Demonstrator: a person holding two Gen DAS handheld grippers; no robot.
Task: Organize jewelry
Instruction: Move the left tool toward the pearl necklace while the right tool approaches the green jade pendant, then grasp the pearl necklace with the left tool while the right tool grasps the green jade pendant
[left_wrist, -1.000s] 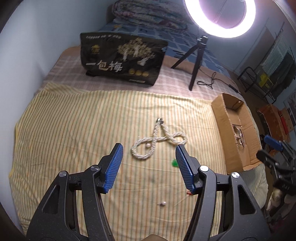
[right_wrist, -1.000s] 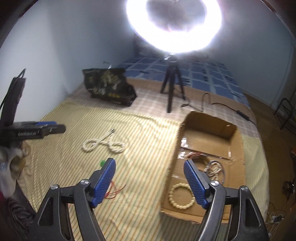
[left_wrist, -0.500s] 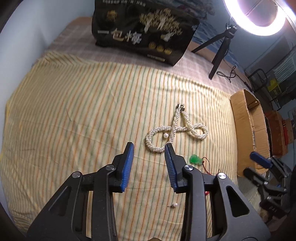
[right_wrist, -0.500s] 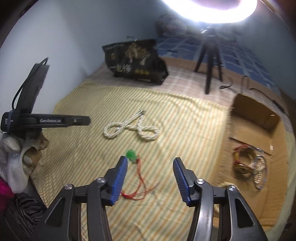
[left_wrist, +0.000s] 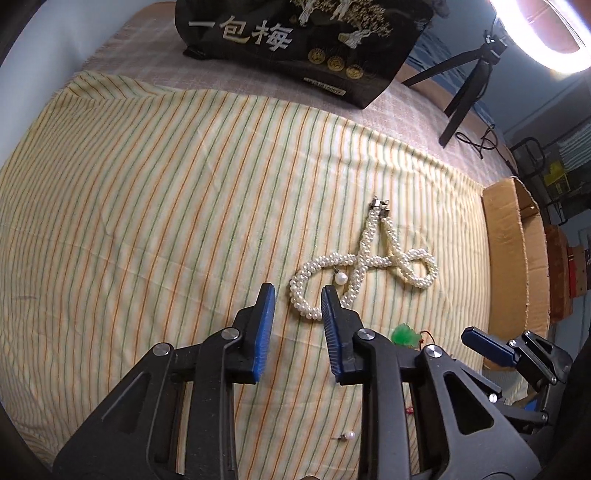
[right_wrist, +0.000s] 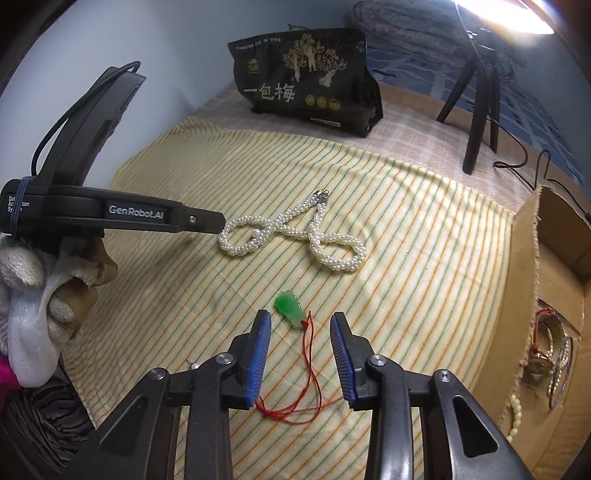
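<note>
A white pearl necklace (left_wrist: 364, 262) lies twisted in loops on the striped cloth; it also shows in the right wrist view (right_wrist: 291, 234). My left gripper (left_wrist: 295, 299) is open, its jaws partly closed, low over the near left loop. A green pendant on a red cord (right_wrist: 289, 307) lies just ahead of my right gripper (right_wrist: 300, 323), which is open with the cord between its jaws. The pendant also shows in the left wrist view (left_wrist: 405, 334). A small pearl earring (left_wrist: 349, 435) lies near the cloth's front edge.
A cardboard box (right_wrist: 524, 280) at the right holds several bracelets and beads (right_wrist: 546, 365). A black printed bag (left_wrist: 295, 40) stands at the back. A ring light on a tripod (right_wrist: 478, 96) stands at the back right. The bed edge is near the front.
Both grippers have moved forward and down toward the cloth and narrowed. The left has reached the necklace's left loop; the right has reached the green pendant.
</note>
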